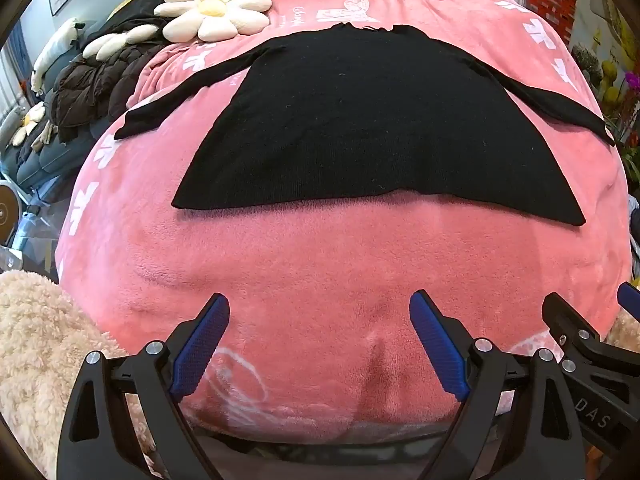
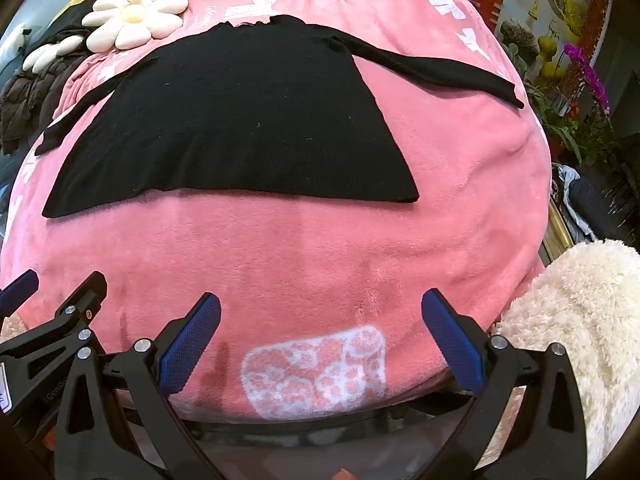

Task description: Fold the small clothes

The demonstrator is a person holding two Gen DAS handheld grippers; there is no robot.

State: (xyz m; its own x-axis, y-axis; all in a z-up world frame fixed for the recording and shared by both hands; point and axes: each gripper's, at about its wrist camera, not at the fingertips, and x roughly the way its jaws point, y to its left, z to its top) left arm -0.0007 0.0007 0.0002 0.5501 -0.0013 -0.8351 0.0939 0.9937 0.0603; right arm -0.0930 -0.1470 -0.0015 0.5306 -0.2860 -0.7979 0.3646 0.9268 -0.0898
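Black knit fills my forward view: the small black top [image 1: 372, 128] lies spread flat on the pink fleece blanket [image 1: 320, 272], sleeves stretched out to both sides, hem toward me. My left tool [image 1: 320, 340] hovers low over the blanket on the near side of the top's hem, blue pads spread wide, gripping nothing. My right tool [image 2: 320, 340] sits level beside it, also near of the hem, spread apart and empty; in the left wrist view it shows at the right edge, close alongside the left one.

Beyond the top's neckline, toward its left sleeve, rests a cream flower cushion [image 1: 216, 8], with a dark brown puffer jacket [image 1: 96, 84] further left of that sleeve. Right of the top's right sleeve stands a purple orchid [image 2: 588, 68]. A fluffy cream throw [image 2: 580, 340] bunches beside my right tool, well near of the hem.

On the right tool's body I read "DAS"; the white script printed on the blanket is too blurred, possibly cursive lettering.
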